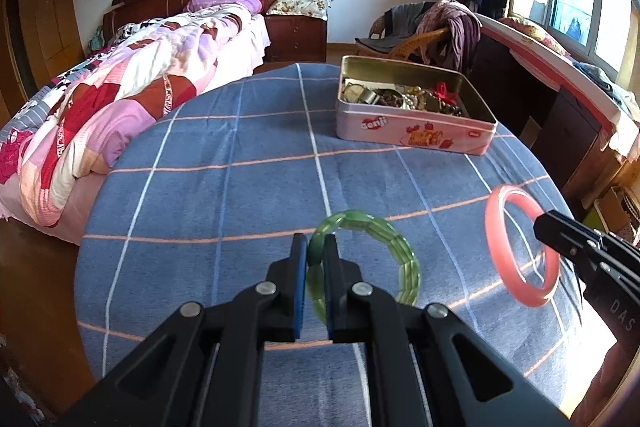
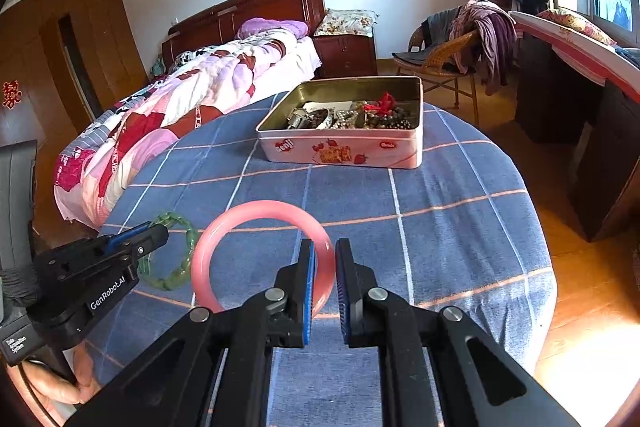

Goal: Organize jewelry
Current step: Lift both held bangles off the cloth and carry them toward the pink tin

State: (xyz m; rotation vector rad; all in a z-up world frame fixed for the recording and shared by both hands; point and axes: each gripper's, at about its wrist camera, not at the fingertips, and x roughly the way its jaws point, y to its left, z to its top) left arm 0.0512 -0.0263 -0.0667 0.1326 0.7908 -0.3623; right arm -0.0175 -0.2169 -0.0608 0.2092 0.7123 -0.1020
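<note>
2 hand-held grippers tilt downward over the checked cloth (image 1: 240,147), left (image 1: 316,247) clamping the green bracelet (image 1: 408,267), right (image 2: 325,255) the pink bangle (image 2: 224,227).

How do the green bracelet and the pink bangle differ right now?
The green bracelet is built of translucent segments; the pink bangle is one smooth ring. The left gripper holds the green one, the right gripper the pink. Both are outside the tin.

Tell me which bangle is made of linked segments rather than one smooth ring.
The green bangle, held in the left gripper. Its band is a chain of blocky translucent pieces; the pink bangle in the right gripper is one smooth hoop.
</note>
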